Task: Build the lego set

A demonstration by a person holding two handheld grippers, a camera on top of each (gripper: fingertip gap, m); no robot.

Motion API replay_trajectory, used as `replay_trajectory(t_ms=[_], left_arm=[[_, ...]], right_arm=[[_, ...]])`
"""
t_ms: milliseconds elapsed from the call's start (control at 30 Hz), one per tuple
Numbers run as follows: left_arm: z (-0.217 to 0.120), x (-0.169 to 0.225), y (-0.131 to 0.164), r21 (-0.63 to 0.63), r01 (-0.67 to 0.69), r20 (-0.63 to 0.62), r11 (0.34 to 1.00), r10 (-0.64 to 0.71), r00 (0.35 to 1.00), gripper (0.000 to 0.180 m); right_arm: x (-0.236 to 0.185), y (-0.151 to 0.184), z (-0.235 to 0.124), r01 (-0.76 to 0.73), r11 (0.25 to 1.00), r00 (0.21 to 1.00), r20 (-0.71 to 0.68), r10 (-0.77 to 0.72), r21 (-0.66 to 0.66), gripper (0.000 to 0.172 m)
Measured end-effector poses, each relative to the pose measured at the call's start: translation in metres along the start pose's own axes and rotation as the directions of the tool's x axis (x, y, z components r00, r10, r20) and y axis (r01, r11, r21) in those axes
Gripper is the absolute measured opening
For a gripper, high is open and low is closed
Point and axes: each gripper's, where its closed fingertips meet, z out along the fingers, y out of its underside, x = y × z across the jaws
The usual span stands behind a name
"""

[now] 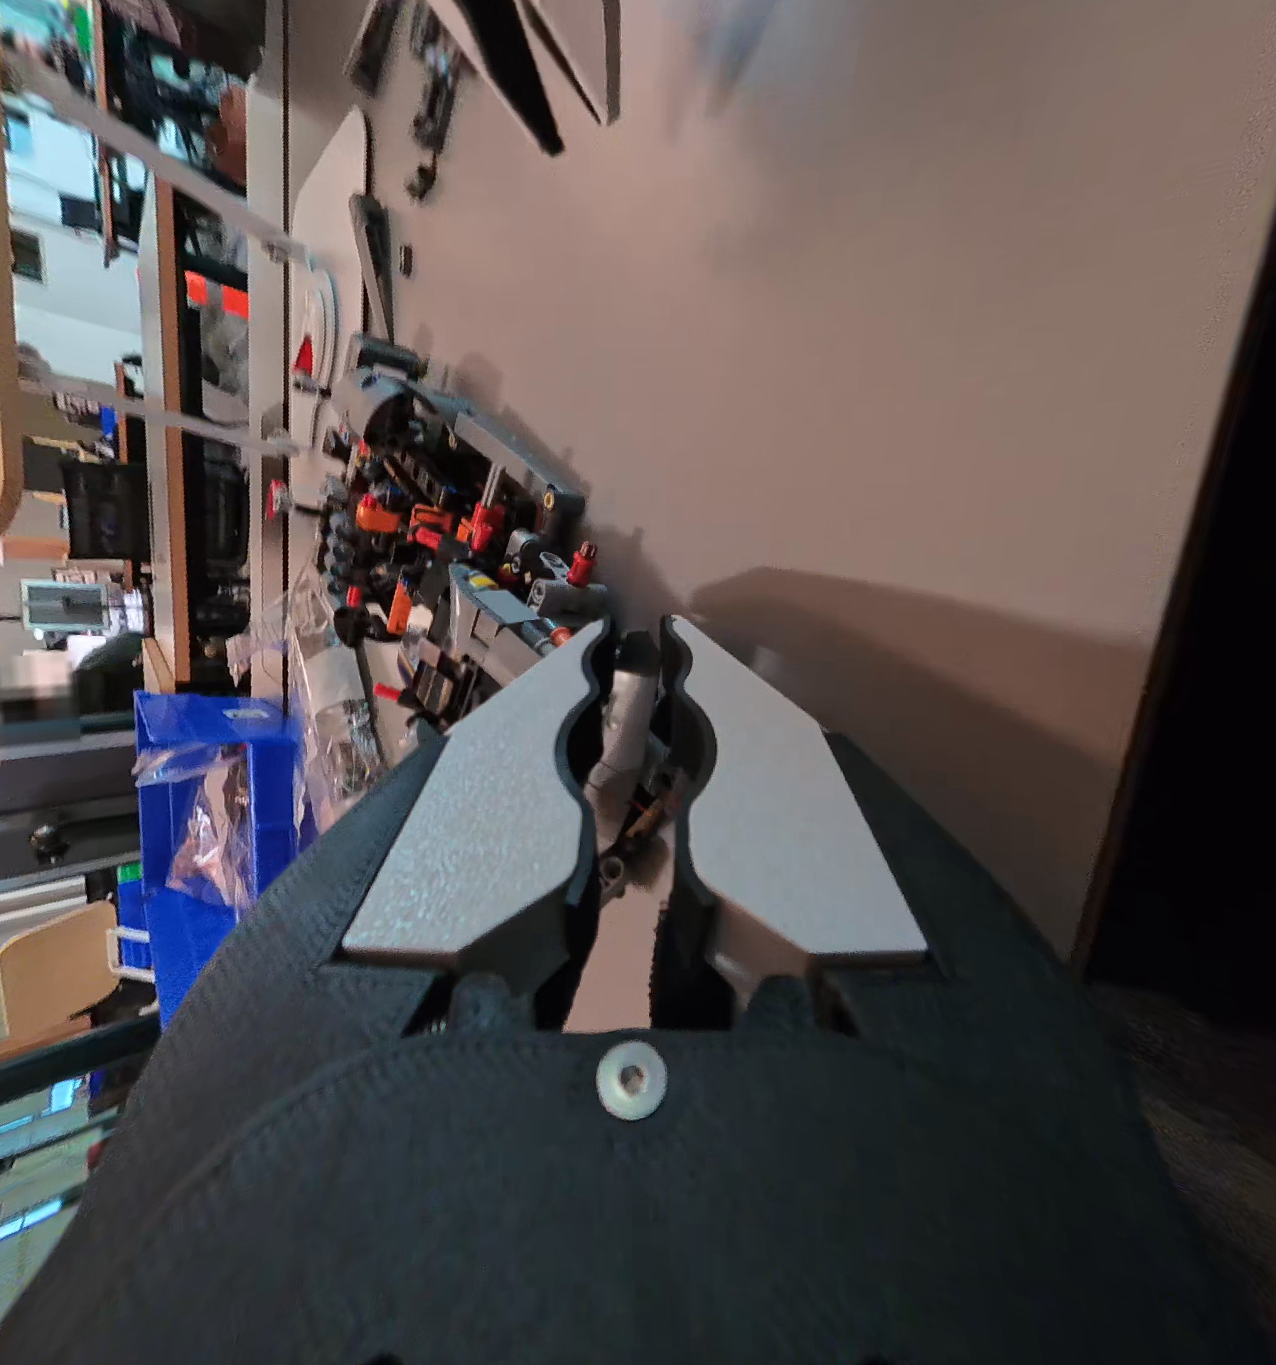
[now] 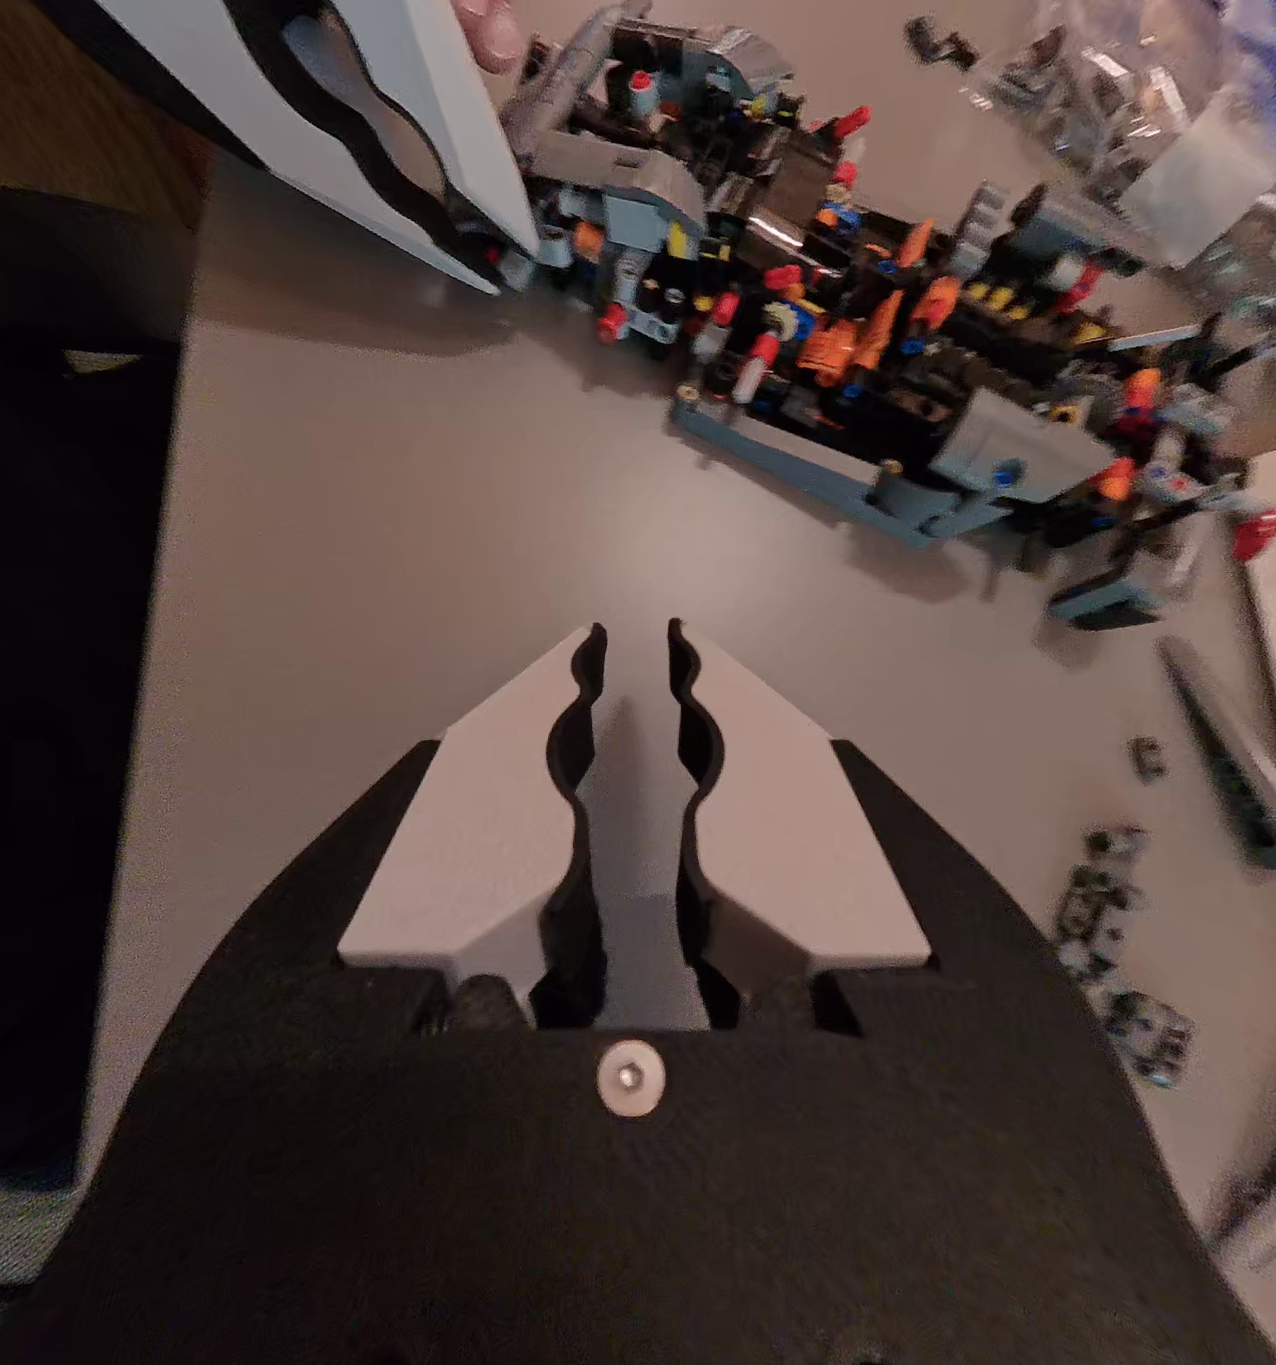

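A large brick model point(image 1: 457, 517) of grey, black, orange and red parts lies on the beige table point(image 1: 878, 332). My left gripper point(image 1: 635, 628) is at the model's near end, and its pads are closed on a light grey cylindrical part point(image 1: 629, 709) of the model. In the right wrist view the left gripper point(image 2: 483, 244) reaches in from the top left, its tips at the end of the model point(image 2: 841, 332). My right gripper point(image 2: 636, 628) hovers over bare table point(image 2: 398, 480) with its pads slightly apart and nothing between them.
A blue bin point(image 1: 206, 812) and clear plastic bags point(image 2: 1174, 111) stand beyond the model. Small loose parts point(image 2: 1107, 923) and a long dark beam point(image 2: 1225, 761) lie to the right. The table's edge and a dark drop point(image 2: 66, 591) are on the left. Left tips to right tips: about 12 cm. The long dark beam point(image 2: 1225, 761) is about 20 cm from my right fingertips.
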Motion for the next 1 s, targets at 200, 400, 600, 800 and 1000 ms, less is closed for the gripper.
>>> replay_trajectory(t_ms=[200, 400, 600, 800, 1000], left_arm=[[-0.007, -0.013, 0.043, -0.096, 0.07, 0.031, 0.993, -0.068, 0.997, 0.007], [-0.012, -0.033, 0.105, -0.198, 0.164, 0.082, 0.966, -0.151, 0.985, 0.007], [-0.042, -0.063, 0.077, 0.021, 0.268, 0.109, 0.963, -0.269, 0.957, 0.021], [-0.032, -0.064, -0.024, 0.274, 0.219, 0.005, 0.936, -0.229, 0.973, 0.023], [0.014, -0.053, -0.106, 0.378, 0.082, -0.088, 0.922, -0.052, 0.995, 0.005]], right_arm=[[0.045, -0.005, -0.005, 0.053, 0.998, 0.994, -0.093, -0.056, -0.041, 0.017], [0.083, 0.005, -0.057, 0.001, 1.0, 0.98, -0.197, -0.002, -0.005, 0.017], [0.111, 0.053, -0.123, -0.1, 0.994, 0.942, -0.326, 0.082, -0.039, 0.021], [0.133, 0.107, -0.188, -0.243, 0.967, 0.867, -0.465, 0.178, -0.081, 0.038], [0.138, 0.162, -0.274, -0.364, 0.931, 0.727, -0.632, 0.267, -0.027, 0.041]])
